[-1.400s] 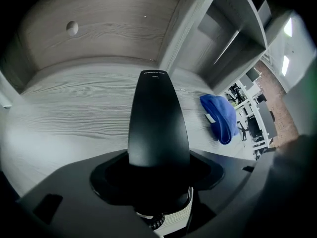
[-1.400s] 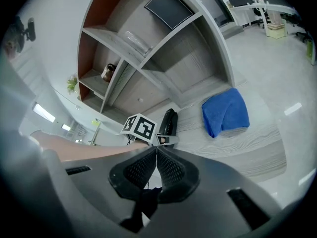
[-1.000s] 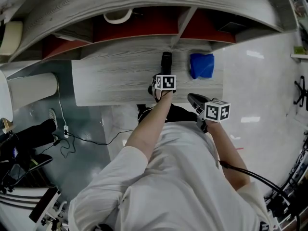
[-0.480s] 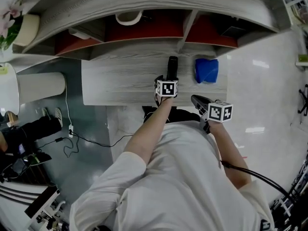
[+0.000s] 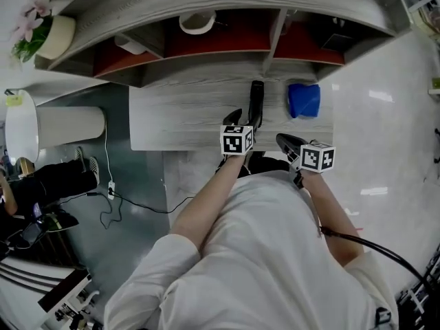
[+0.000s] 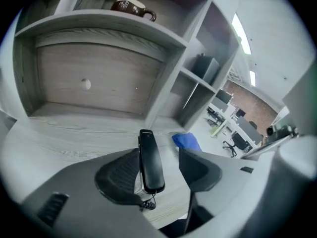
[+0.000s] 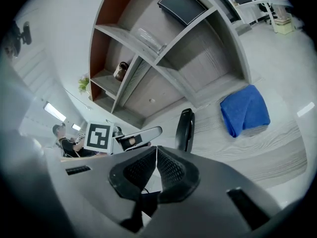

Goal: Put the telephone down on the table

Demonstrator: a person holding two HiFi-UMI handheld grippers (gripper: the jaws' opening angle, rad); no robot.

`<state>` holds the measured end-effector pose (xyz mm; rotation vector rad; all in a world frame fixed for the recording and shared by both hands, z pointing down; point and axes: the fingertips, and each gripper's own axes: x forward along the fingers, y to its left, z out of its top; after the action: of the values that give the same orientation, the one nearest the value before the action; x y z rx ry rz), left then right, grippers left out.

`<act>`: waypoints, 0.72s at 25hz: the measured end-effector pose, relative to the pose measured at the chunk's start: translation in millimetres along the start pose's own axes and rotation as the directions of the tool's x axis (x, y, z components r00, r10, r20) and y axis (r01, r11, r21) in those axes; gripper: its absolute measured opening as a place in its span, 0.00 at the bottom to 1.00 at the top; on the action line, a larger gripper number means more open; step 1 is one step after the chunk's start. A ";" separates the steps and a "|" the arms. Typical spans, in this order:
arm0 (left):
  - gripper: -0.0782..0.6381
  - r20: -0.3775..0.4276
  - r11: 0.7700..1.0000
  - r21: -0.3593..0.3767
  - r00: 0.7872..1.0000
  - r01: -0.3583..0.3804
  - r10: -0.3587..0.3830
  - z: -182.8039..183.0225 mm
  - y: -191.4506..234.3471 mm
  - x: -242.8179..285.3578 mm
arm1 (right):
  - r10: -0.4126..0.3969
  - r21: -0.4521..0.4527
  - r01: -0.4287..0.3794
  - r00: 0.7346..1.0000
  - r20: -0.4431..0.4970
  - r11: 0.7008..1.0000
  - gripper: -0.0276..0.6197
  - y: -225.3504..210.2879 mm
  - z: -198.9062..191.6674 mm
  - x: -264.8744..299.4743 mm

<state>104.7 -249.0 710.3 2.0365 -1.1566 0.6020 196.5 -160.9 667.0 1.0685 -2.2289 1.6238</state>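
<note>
A black telephone handset (image 5: 256, 105) lies flat on the grey wood table (image 5: 179, 119), with a blue cloth (image 5: 304, 100) near it at 3 o'clock. The left gripper (image 5: 242, 121) hangs over its 6 o'clock end. Its jaws are wide and have just narrowed slightly, and the handset shows between them, untouched. The right gripper (image 5: 285, 141), at 4 o'clock, has its 2 jaws pressed together, holding nothing.

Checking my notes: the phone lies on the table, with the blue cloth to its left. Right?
Not quite. The head view shows the cloth to the right of the phone; the phone does lie on the table.
</note>
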 end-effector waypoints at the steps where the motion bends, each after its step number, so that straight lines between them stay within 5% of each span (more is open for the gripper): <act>1: 0.44 0.014 1.000 0.020 1.000 0.020 -0.020 1.1 -4.6 -11.4 | -0.001 -0.003 0.001 1.000 0.008 1.000 0.07 3.7 -2.0 -0.7; 4: 0.25 0.064 0.997 0.070 0.998 0.025 -0.030 3.9 -5.5 -48.2 | -0.007 -0.008 0.007 0.999 0.043 1.000 0.07 15.1 -7.6 -2.7; 10: 0.15 0.118 0.998 0.046 0.992 0.047 -0.052 -9.0 14.9 -114.0 | -0.032 -0.007 0.033 0.991 0.132 0.999 0.07 47.5 -32.5 -10.7; 18: 0.12 0.121 0.974 0.023 0.967 0.225 -0.226 -53.5 20.7 -205.8 | -0.051 -0.056 0.063 0.979 0.197 0.996 0.07 102.6 -89.5 -19.1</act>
<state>-17.1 -104.1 611.2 2.1997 -0.9724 0.3739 121.7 -58.5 613.9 1.3139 -2.3271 1.4746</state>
